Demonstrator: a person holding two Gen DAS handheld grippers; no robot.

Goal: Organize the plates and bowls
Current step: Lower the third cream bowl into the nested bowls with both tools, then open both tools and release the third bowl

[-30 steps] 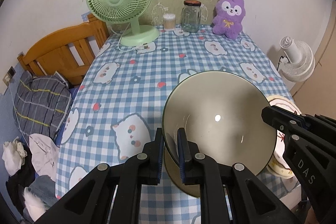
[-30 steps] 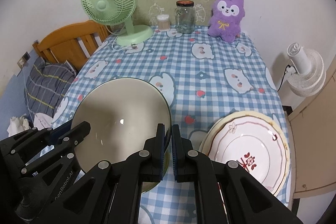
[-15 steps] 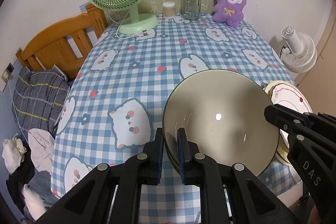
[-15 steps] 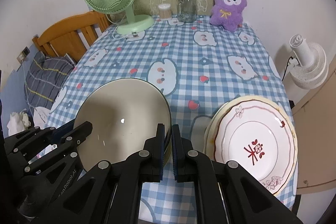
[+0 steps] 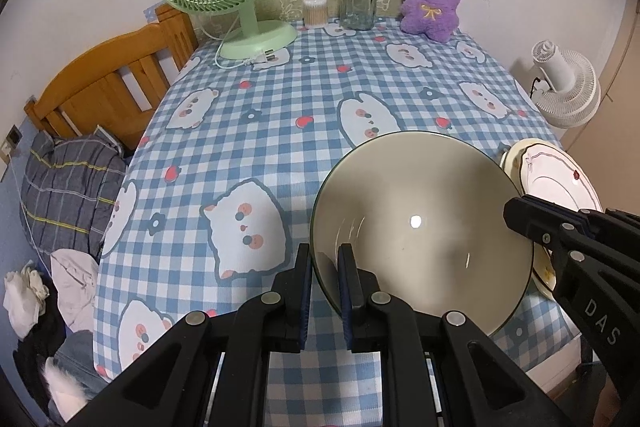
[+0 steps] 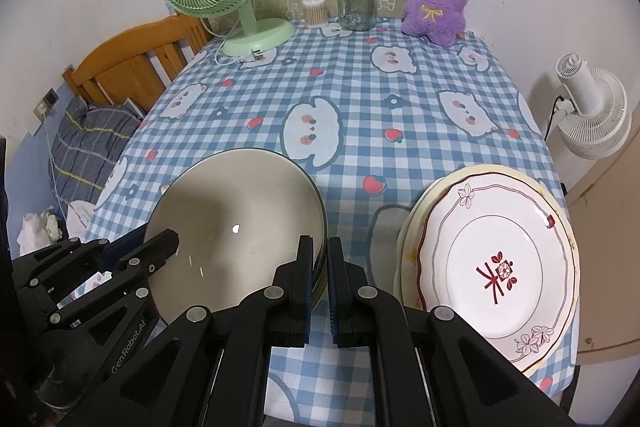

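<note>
- Soft, even indoor light is falling from overhead, keeping both views fairly bright and colours clear.
- A small white glint is shining inside the bowl (image 5: 420, 227), with thin streaks of glare beside it in both views.
- The right gripper (image 6: 319, 291) is casting a soft grey shadow across the bowl's inner wall.
- The plate (image 6: 504, 267) is reflecting only a mild sheen.
- Fisheye distortion is bowing the table's (image 5: 280, 131) edges and curving the wall behind.
- Black vignetting is filling all four corners of each picture.
- Focus is holding sharp throughout, without motion blur.
</note>
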